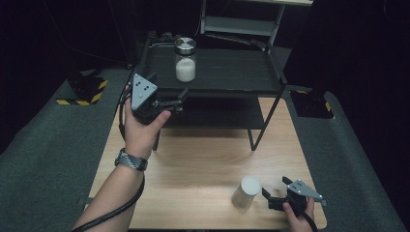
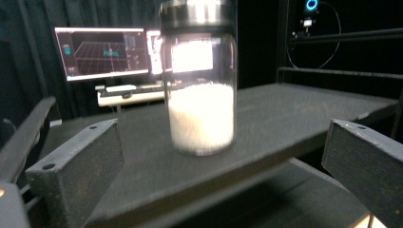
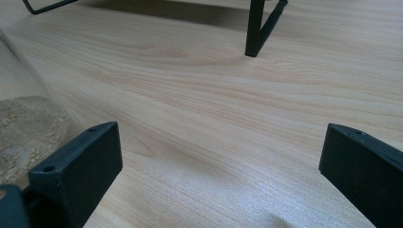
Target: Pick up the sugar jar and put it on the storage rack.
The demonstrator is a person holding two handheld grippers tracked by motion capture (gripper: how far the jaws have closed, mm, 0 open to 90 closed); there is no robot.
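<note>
A glass jar (image 1: 185, 60) with a silver lid, half full of white grains, stands upright on the top shelf of a black rack (image 1: 232, 72). My left gripper (image 1: 180, 100) is held open at the shelf's front edge, short of the jar. In the left gripper view the jar (image 2: 202, 95) stands ahead between the open jaws, apart from both. A second jar (image 1: 246, 192) with a white lid stands on the wooden table near the front. My right gripper (image 1: 275, 187) is open just right of it. The right gripper view catches that jar's tan grains (image 3: 23, 128) at its left edge.
The rack's lower shelf (image 1: 217, 113) and a black leg (image 1: 252, 142) stand on the wooden table (image 1: 203, 159). Grey padding (image 1: 43, 159) flanks the table on both sides. Monitors (image 2: 102, 52) glow behind the rack.
</note>
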